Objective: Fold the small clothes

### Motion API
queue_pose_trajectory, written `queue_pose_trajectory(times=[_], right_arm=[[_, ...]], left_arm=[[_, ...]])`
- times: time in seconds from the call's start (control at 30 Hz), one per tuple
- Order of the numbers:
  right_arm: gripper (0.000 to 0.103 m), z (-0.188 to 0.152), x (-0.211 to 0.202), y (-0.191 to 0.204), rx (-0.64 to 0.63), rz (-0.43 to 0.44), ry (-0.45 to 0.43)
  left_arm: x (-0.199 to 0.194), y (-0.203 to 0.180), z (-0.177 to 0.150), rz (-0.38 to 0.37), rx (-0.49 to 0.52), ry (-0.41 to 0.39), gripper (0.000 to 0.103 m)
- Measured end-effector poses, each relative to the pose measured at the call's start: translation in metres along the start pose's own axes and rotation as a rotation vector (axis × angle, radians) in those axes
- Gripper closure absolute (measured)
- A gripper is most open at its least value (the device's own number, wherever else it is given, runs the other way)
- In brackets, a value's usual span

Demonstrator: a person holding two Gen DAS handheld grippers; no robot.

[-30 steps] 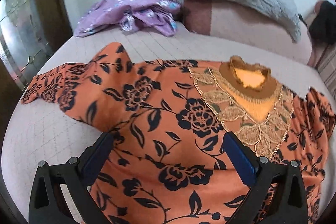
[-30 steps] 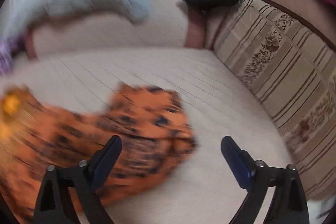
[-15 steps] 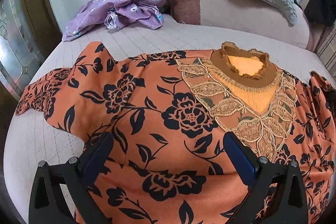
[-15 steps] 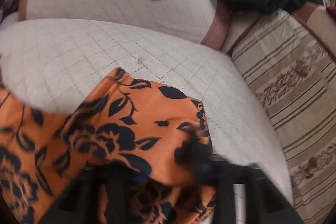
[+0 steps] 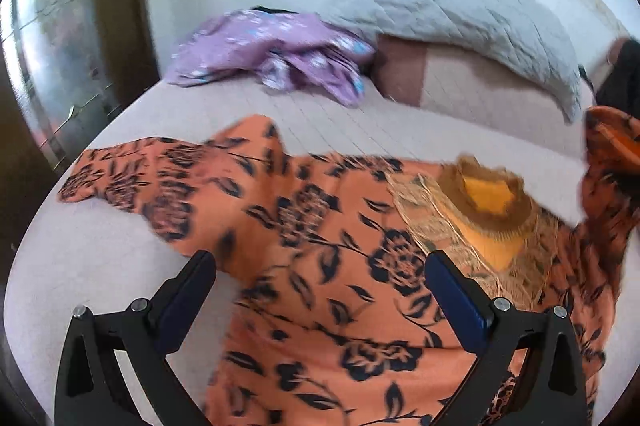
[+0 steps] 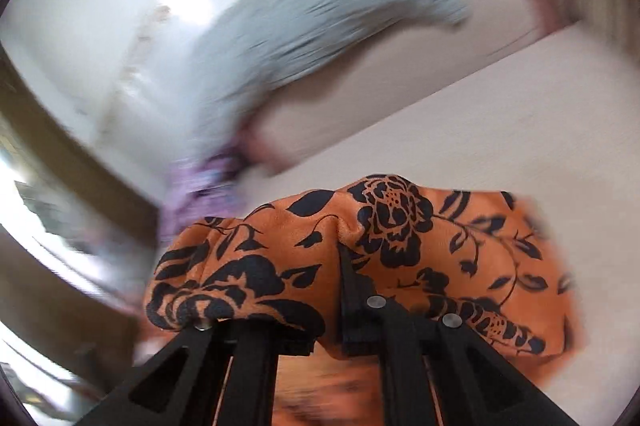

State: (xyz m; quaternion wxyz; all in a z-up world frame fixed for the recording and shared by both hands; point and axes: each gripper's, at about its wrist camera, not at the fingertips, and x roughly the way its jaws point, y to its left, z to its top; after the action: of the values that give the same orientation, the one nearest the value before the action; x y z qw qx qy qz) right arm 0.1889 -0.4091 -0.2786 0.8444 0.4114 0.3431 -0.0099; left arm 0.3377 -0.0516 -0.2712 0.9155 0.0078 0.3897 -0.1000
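Note:
An orange dress with black flowers [image 5: 340,266] lies spread on the pale quilted cushion [image 5: 100,266], its gold embroidered neckline [image 5: 488,194] toward the right. My left gripper [image 5: 320,282] hovers open just above the dress body, nothing between its blue pads [image 5: 456,290]. In the right wrist view my right gripper [image 6: 332,266] has its jaws closing tight on the dress's right sleeve [image 6: 400,226], whose cloth is bunched over the fingertips and lifted off the cushion. That raised sleeve [image 5: 612,154] shows at the right edge of the left wrist view.
A crumpled purple garment [image 5: 276,54] lies at the back of the cushion beside a grey quilted pillow [image 5: 460,18]. A black cloth [image 5: 624,74] sits at the far right. A dark wooden frame with glass [image 5: 60,46] borders the left side.
My right gripper went from open above the sleeve to shut on it, then lifted it and swung left. My left gripper stayed open and shifted a little over the dress.

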Motion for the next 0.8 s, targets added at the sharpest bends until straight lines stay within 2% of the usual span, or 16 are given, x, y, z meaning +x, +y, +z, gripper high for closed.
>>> queue_pose_trajectory(times=[0.13, 0.27, 0.3, 0.33, 0.37, 0.47, 0.57, 0.67, 0.73, 0.8], right_arm=[[0.093, -0.045, 0.061, 0.044, 0.014, 0.044, 0.066], [0.085, -0.101, 0.137, 0.061, 0.119, 0.044, 0.218], [0.071, -0.118, 0.158, 0.065, 0.128, 0.029, 0.269], [0.045, -0.129, 0.169, 0.068, 0.131, 0.024, 0.307], [0.038, -0.142, 0.177, 0.071, 0.137, 0.031, 0.339], [0.028, -0.147, 0.168, 0.079, 0.077, 0.069, 0.312], [0.027, -0.141, 0.14, 0.074, 0.03, 0.129, 0.348], [0.028, -0.132, 0.095, 0.065, -0.034, 0.149, 0.298], [0.031, -0.124, 0.06, 0.051, -0.062, 0.088, 0.217], [0.037, -0.114, 0.031, 0.027, -0.081, -0.019, 0.157]], left_arm=[[-0.01, 0.047, 0.008, -0.01, -0.145, -0.014, 0.0], [-0.003, 0.085, 0.01, -0.012, -0.285, 0.015, 0.0], [0.0, 0.091, 0.01, -0.014, -0.304, 0.029, 0.0], [0.003, 0.096, 0.01, -0.018, -0.317, 0.044, 0.0], [0.004, 0.099, 0.009, -0.023, -0.32, 0.052, 0.0], [0.008, 0.104, 0.008, -0.047, -0.333, 0.078, 0.0], [0.008, 0.103, 0.009, -0.069, -0.334, 0.072, 0.0], [0.007, 0.088, 0.011, -0.087, -0.278, 0.065, 0.002], [0.008, 0.076, 0.011, -0.101, -0.231, 0.079, 0.009], [0.013, 0.066, 0.008, -0.111, -0.192, 0.106, 0.025]])
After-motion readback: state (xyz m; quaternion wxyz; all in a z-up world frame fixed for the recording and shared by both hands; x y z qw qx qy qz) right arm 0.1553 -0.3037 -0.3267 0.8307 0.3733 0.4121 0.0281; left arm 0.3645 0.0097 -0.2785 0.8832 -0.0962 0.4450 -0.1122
